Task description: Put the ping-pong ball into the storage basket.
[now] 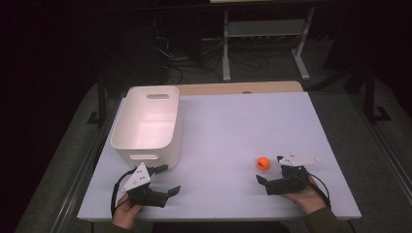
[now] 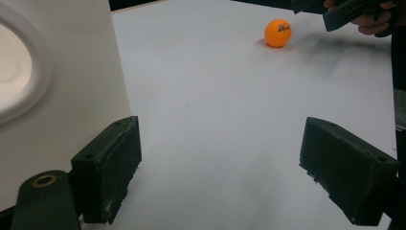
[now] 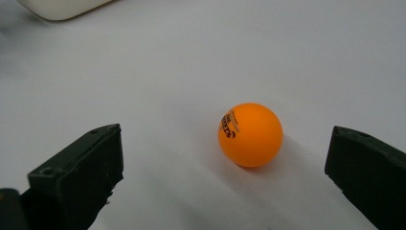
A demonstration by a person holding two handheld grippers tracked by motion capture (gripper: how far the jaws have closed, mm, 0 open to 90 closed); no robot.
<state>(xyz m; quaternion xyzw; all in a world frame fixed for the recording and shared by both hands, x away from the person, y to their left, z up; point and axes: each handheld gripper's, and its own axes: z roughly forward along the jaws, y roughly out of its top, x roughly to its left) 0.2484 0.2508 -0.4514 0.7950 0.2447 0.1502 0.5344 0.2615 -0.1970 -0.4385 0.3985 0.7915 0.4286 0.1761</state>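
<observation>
White table [image 1: 228, 126] broadly bare mid-frame, orange ball [image 1: 263, 163] lower right near its front edge, right hand-held gripper [image 1: 268, 171] released just beside it, left hand-held gripper [image 1: 164, 179] released beside white bin [image 1: 145, 124].

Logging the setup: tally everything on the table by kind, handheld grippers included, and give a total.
Orange ball: 1
White bin: 1
Handheld grippers: 2, the left gripper and the right gripper, both open
Total: 4
</observation>
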